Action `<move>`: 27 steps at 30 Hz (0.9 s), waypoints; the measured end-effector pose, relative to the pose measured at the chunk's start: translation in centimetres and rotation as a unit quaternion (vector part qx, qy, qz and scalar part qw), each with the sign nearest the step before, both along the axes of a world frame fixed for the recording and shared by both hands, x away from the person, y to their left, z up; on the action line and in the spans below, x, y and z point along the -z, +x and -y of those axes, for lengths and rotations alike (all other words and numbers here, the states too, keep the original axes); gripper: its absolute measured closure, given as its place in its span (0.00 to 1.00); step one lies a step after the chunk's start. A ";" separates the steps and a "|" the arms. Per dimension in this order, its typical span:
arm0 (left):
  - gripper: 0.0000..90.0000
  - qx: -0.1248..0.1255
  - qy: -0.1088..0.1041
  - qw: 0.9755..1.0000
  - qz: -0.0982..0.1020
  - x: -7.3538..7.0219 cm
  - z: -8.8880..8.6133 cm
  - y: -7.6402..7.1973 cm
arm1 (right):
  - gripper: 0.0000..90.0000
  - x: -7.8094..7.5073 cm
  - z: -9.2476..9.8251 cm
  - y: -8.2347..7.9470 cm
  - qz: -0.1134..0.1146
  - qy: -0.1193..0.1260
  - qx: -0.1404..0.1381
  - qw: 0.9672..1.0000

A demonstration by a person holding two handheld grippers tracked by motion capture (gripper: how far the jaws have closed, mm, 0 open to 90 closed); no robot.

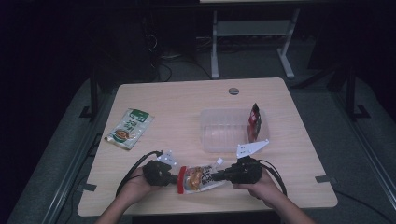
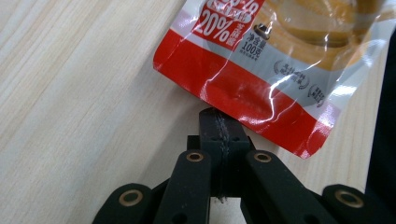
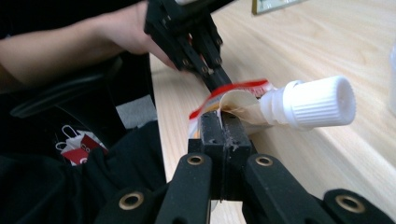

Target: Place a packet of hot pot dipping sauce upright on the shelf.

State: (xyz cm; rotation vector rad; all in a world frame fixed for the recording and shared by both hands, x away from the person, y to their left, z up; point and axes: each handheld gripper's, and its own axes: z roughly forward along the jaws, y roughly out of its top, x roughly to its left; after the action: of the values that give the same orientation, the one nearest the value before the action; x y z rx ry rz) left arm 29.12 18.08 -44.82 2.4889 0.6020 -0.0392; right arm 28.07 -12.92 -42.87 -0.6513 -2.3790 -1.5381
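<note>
Both sets of fingers are clenched on one spouted pouch (image 1: 198, 178): the left gripper (image 1: 173, 178) pinches its red bottom seam, the right gripper (image 1: 215, 177) the top edge beside the white screw cap (image 3: 308, 103). Stretched between them, the glossy pouch hangs just above the worktop (image 1: 187, 100), so it seems picked up but not yet placed. Beyond the right fingers waits a clear container (image 1: 224, 130) with a red packet (image 1: 254, 122) inside, probably its destination.

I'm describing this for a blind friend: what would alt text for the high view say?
Two hands hold black tongs, left and right, shut on opposite ends of a red-edged pouch at the near edge of a wooden table. Farther back lie a green packet at left and a clear tub holding a red packet.
</note>
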 end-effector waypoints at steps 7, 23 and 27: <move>1.00 -0.002 -0.009 1.000 0.003 -0.3 -0.3 0.0 | 1.00 -1.0 0.0 -0.3 0.018 0.023 -0.002 1.000; 1.00 -0.013 -0.011 1.000 0.005 -0.4 -1.2 0.2 | 1.00 -2.8 1.4 -0.2 0.046 0.037 0.008 0.998; 0.98 -0.018 -0.013 1.000 0.006 -0.5 -1.5 0.3 | 1.00 -3.4 1.5 -0.3 0.064 0.033 0.009 0.997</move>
State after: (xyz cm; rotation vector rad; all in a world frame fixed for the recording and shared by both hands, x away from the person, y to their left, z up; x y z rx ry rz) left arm 29.43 19.60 -44.32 2.4509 0.6374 -0.0174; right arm 27.81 -14.42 -39.43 -0.5783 -2.4072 -1.7068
